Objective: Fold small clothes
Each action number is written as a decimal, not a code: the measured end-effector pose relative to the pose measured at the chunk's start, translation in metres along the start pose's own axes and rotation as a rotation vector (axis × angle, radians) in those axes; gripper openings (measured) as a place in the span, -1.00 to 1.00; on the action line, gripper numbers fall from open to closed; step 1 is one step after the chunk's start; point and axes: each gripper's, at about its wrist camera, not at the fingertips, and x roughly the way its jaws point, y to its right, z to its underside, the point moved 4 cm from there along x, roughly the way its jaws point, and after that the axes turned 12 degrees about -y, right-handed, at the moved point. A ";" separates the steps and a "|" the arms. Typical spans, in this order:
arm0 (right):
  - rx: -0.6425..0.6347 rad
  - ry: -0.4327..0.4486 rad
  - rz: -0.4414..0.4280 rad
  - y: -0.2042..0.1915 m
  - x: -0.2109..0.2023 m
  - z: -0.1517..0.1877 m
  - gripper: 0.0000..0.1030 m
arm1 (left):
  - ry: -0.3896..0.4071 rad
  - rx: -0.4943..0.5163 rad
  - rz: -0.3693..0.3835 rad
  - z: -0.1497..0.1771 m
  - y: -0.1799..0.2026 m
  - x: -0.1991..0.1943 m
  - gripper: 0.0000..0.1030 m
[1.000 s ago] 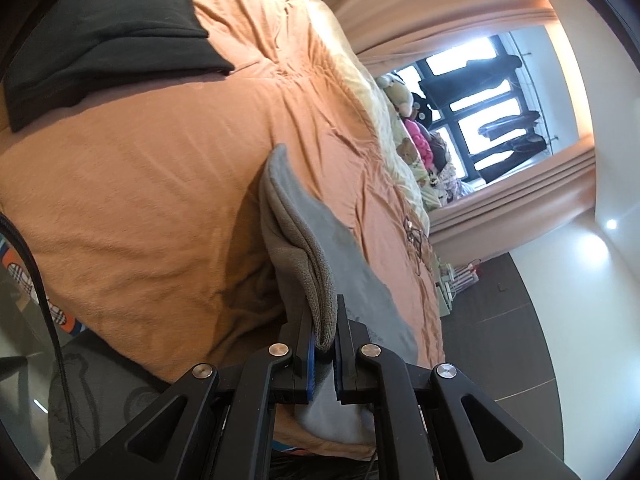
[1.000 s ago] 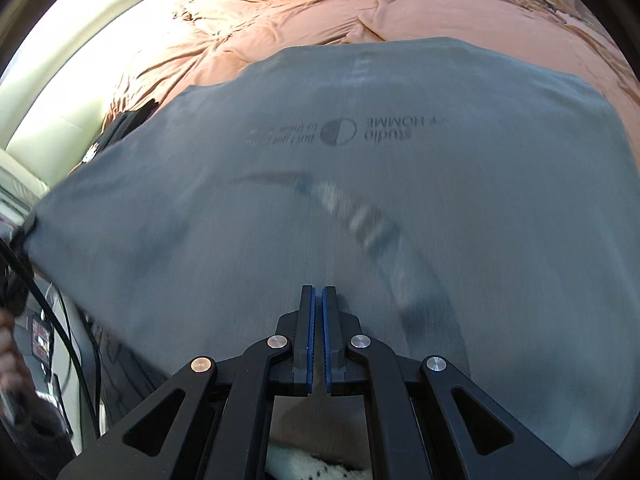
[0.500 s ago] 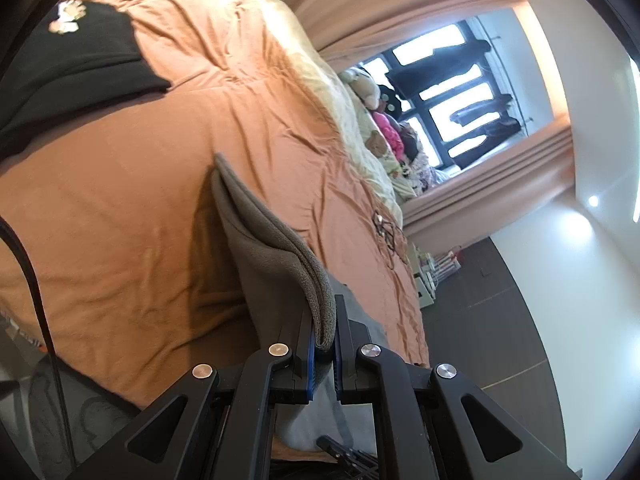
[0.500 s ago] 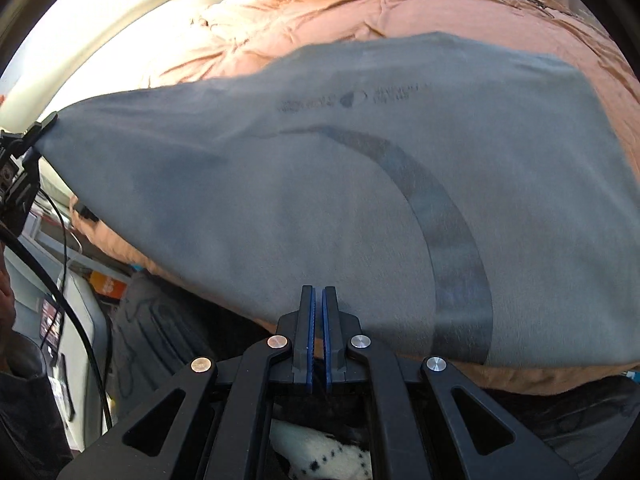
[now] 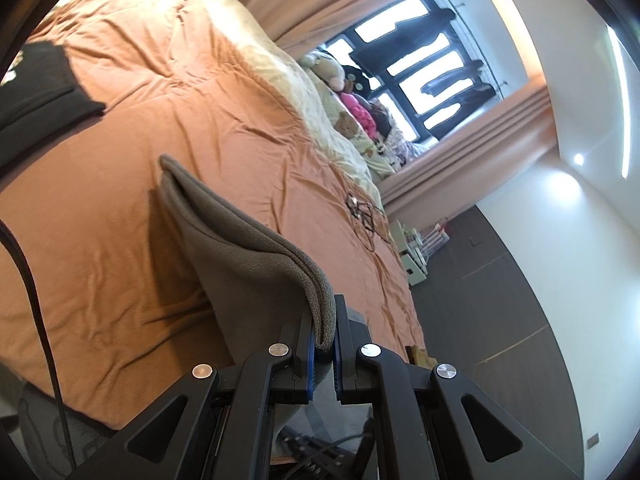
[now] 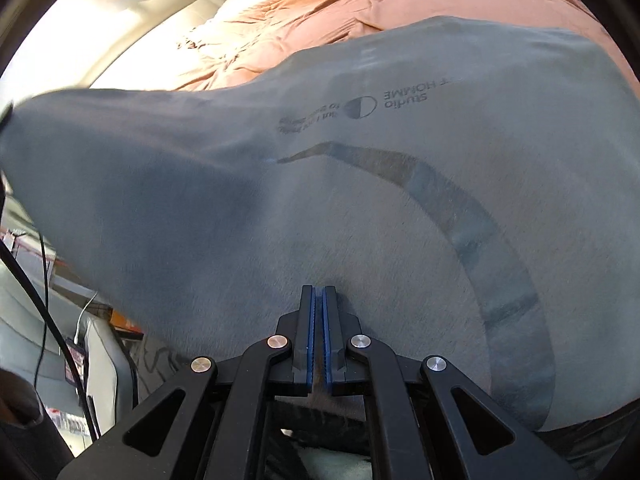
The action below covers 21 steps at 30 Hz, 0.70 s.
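Your left wrist camera sits close behind its fingers, rolled sideways, looking along the orange bed (image 5: pixel 120 208) toward the window (image 5: pixel 420 64) beyond its far edge. Your right wrist camera tilts steeply down, very near the grey shirt (image 6: pixel 400 220). Both views share shirt and bed.

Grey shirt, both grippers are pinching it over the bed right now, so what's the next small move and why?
Probably carry the left gripper across toward the right gripper to fold the grey shirt in half. Both are shut on its edge, and the cloth hangs spread above the orange bedcover, not yet doubled over.
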 end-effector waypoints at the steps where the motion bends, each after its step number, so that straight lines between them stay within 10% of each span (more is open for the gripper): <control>1: -0.004 -0.003 -0.008 -0.001 0.000 0.003 -1.00 | -0.004 0.009 0.002 0.000 0.004 0.002 -0.88; 21: 0.036 0.030 -0.163 0.026 0.001 0.022 -1.00 | -0.256 0.245 0.125 0.026 0.130 0.110 -0.88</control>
